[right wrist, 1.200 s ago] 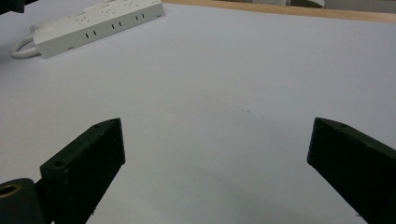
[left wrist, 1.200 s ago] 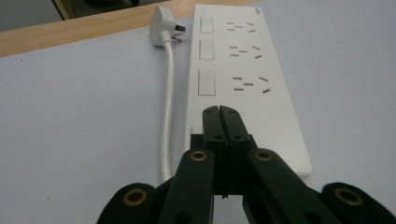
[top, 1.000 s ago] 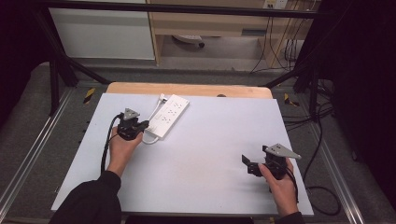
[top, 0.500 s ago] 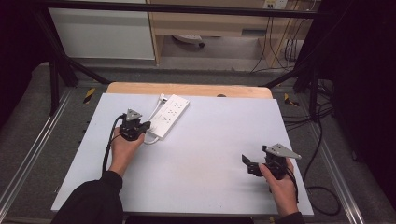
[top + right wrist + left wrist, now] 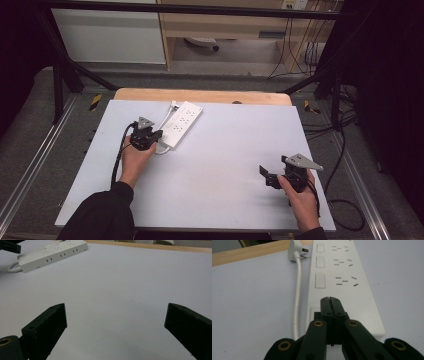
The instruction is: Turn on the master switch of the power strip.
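long white rigid plastic power strip (image 5: 182, 123) lies at table's far left, cord (image 5: 297, 292) alongside | left gripper (image 5: 329, 300) pressed together over its near end | right gripper (image 5: 115, 325) spread, well apart | likely light, slick (grip across the narrow sides)

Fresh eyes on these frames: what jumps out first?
The white power strip at the far left of the pale table, its cord and plug lying beside it. The left gripper sits at the strip's near end, jaws closed together over its top. The right gripper is apart at the near right, jaws spread wide over bare table.
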Action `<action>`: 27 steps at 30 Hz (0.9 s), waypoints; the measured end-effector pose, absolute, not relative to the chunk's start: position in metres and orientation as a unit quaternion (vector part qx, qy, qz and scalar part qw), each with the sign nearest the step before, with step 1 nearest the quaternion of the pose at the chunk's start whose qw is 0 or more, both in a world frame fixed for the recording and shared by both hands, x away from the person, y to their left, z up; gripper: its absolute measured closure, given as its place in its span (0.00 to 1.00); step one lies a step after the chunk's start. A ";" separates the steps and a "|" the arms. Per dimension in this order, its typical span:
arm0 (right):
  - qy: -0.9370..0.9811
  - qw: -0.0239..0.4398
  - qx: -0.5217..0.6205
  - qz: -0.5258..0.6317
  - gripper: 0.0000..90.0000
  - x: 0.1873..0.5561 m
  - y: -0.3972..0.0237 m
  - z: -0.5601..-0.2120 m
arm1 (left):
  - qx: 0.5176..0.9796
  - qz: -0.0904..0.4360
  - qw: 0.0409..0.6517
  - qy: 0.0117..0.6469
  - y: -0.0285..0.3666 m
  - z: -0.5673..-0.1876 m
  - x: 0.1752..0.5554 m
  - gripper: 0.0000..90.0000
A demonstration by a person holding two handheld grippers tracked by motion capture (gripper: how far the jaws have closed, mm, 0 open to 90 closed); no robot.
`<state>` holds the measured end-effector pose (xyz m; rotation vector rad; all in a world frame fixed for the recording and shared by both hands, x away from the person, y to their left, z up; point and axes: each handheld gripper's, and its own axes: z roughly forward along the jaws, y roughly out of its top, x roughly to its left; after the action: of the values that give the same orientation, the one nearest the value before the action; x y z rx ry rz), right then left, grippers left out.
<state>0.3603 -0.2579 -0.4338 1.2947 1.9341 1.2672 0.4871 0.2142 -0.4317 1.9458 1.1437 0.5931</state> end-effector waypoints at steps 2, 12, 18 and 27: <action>0.707 0.242 0.475 0.465 0.05 0.360 -0.258 -0.434 | 0.767 0.234 0.391 0.451 0.214 -0.433 0.488 1.00; 0.707 0.243 0.474 0.465 0.05 0.360 -0.258 -0.433 | 0.766 0.235 0.388 0.455 0.214 -0.436 0.490 1.00; 0.707 0.243 0.473 0.465 0.05 0.360 -0.259 -0.433 | 0.765 0.235 0.391 0.455 0.212 -0.436 0.491 1.00; 0.708 0.241 0.473 0.465 0.05 0.360 -0.258 -0.433 | 0.766 0.236 0.386 0.456 0.213 -0.437 0.492 1.00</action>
<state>0.3603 -0.2582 -0.4334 1.2938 1.9371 1.2720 0.4916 0.2125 -0.4370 1.9509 1.1622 0.6022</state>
